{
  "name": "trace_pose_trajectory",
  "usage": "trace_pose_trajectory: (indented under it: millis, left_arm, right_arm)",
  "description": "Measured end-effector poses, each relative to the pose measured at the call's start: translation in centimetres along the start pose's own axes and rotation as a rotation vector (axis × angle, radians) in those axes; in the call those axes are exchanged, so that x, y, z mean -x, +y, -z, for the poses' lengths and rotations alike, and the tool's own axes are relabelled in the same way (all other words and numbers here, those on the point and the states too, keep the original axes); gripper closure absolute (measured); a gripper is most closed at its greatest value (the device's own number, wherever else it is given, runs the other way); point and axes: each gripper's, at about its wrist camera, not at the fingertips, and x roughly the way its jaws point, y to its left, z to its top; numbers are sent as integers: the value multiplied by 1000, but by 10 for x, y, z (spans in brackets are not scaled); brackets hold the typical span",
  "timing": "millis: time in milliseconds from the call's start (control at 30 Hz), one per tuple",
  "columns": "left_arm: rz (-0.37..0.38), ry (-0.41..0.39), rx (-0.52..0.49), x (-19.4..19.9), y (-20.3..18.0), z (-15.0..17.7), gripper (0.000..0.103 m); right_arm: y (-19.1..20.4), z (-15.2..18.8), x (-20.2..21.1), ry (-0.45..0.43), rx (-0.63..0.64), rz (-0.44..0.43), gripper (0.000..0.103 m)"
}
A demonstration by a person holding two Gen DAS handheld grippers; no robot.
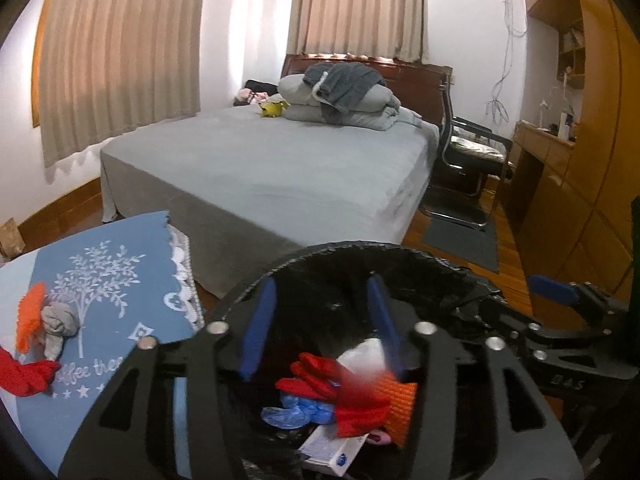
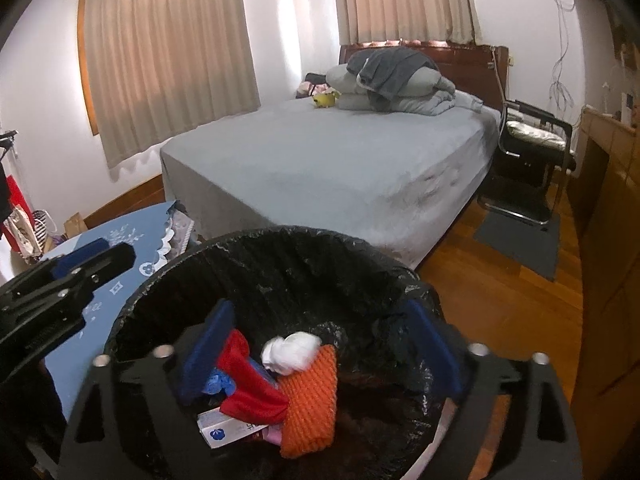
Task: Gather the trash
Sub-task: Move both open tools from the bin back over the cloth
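A round bin with a black liner (image 2: 280, 264) stands beside a table; it also shows in the left wrist view (image 1: 400, 258). Inside lie an orange net (image 2: 310, 396), a red net (image 2: 252, 392), a white paper wad (image 2: 290, 350), a blue glove (image 1: 296, 412) and a white box (image 2: 224, 428). My left gripper (image 1: 320, 324) is open above the bin with a blurred red net (image 1: 356, 404) below its fingers. My right gripper (image 2: 320, 352) is open over the bin, empty. On the table's blue cloth (image 1: 112, 300) lie an orange net (image 1: 30, 316), a grey wad (image 1: 58, 328) and a red net (image 1: 24, 372).
A bed with a grey sheet (image 2: 340, 160) stands behind the bin, with folded bedding (image 2: 396, 80) at its head. A black chair (image 2: 528, 144) and a grey mat (image 2: 520, 240) are at the right by wooden cabinets (image 2: 608, 240). Bags (image 2: 24, 224) stand at the far left.
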Motion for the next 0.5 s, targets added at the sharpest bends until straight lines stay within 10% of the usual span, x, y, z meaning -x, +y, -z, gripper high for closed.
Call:
trace_pose_trajectory:
  millis: [200, 500]
  left_arm:
    - [-55, -22, 26, 15, 22, 1, 24]
    - [-123, -32, 53, 39, 56, 8, 14]
  right_arm:
    - [9, -3, 2, -3, 2, -9, 6]
    - [34, -6, 5, -2, 25, -37, 6]
